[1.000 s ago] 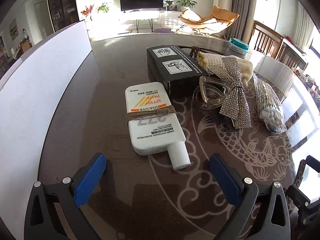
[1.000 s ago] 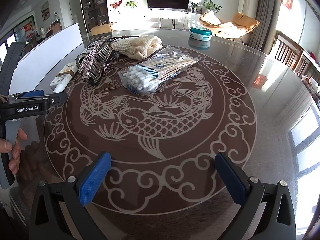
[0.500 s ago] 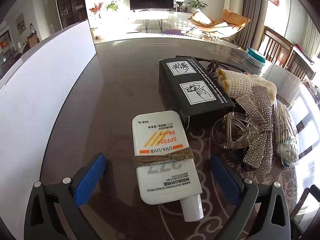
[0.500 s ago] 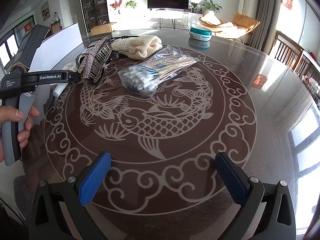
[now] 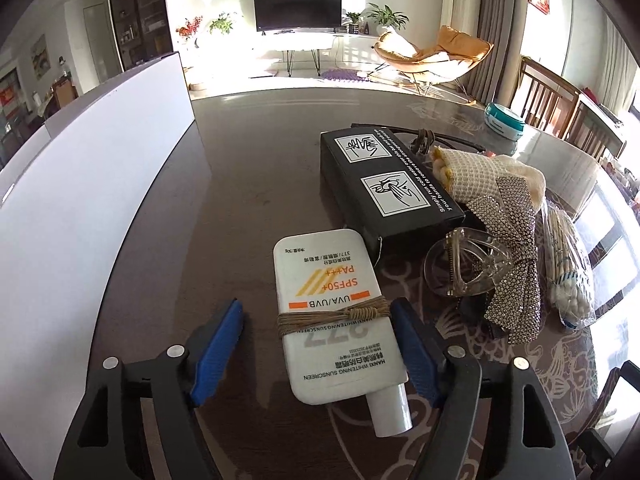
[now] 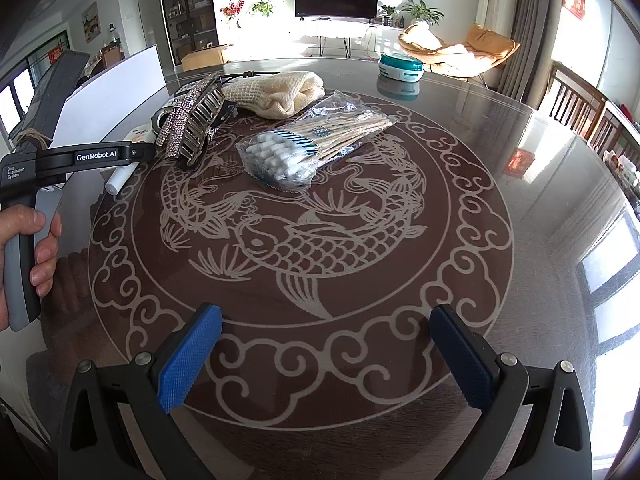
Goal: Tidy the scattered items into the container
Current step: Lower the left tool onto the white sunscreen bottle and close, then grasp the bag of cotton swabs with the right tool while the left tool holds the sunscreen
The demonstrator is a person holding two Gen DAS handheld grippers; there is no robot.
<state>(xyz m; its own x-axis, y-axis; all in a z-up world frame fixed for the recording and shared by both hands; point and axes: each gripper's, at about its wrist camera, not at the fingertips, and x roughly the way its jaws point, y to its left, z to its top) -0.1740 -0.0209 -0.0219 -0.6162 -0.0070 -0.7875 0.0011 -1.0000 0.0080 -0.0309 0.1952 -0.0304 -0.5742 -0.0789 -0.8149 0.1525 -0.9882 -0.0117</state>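
Closing the left tongs (image 5: 316, 340) around the sunscreen tube (image 5: 338, 312), which lies flat on the desk (image 5: 256, 184) with its cap toward the camera. Right pad at the tube's edge, perhaps touching; left pad (image 5: 218, 344) apart from it by a clear gap, so not yet pinching. Sits just beside the black box (image 5: 384, 176), between it and the white container (image 5: 80, 184) at the left.

Looks light, flat and smooth: plastic body probably a little soft and slippery, so likely to slide or turn if squeezed only near one corner. Best place to hold, as a judgement: across the flat body at the twine band (image 5: 336, 316), where the string gives some friction and the weight stays balanced. Better not by the round cap (image 5: 390, 412), which can roll out of the pads.

Right tongs (image 6: 324, 350) spread wide and empty, hovering over the bare desk with the fish pattern, away from everything.

Other scattered items waiting: clear hair claw (image 5: 464, 266), rhinestone bow clip (image 5: 508, 256), knitted pouch (image 5: 480, 168), bag of cotton swabs (image 6: 308, 144). Swabs bag soft and crinkly, easy to slip; claw stiff and probably fragile at its teeth.
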